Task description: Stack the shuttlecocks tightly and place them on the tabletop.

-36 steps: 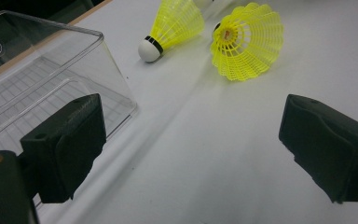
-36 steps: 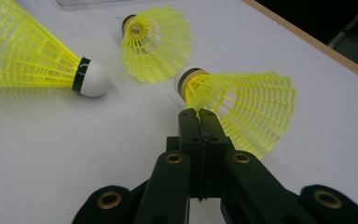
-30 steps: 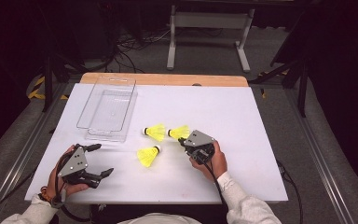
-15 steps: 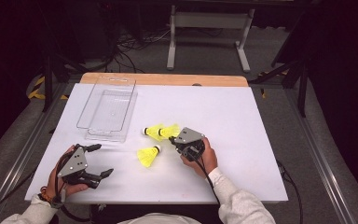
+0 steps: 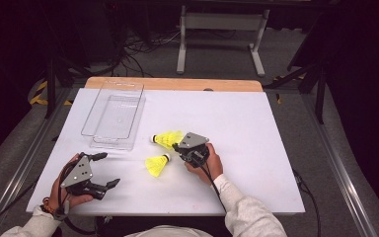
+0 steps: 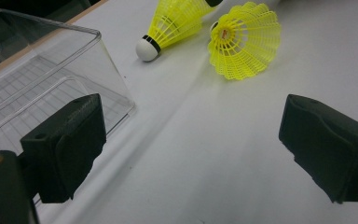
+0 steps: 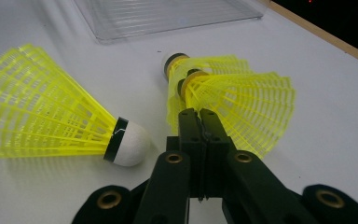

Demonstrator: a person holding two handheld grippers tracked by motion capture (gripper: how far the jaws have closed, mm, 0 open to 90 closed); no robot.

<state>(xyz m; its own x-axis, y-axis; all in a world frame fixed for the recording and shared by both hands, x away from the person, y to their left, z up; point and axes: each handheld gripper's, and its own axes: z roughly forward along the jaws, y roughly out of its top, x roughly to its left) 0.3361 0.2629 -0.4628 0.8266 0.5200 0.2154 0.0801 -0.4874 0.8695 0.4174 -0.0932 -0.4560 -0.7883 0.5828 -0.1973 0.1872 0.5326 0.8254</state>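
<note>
Three yellow shuttlecocks lie near the middle of the white table. My right gripper point(image 5: 178, 145) point(image 7: 200, 114) is shut on the skirt rim of one shuttlecock point(image 7: 242, 100). That shuttlecock's cork is pushed into the skirt of a second shuttlecock point(image 5: 165, 139) point(image 7: 175, 63), so the two are nested. The third shuttlecock point(image 5: 155, 164) point(image 7: 51, 121) lies on its side just left of the right gripper's jaws. My left gripper point(image 5: 107, 169) point(image 6: 191, 105) rests at the front left, open, with bare table between its jaws. It faces the shuttlecocks point(image 6: 247, 39).
A clear plastic box point(image 5: 113, 118) point(image 6: 37, 84) point(image 7: 168, 14) stands at the back left, close to the left gripper's left jaw. A wooden strip point(image 5: 177, 84) runs along the table's far edge. Dark floor, cables and a metal stand lie beyond it.
My right gripper has moved left and a little toward me with its shuttlecock, pushing it into the neighbouring one. The left gripper has stayed put.
</note>
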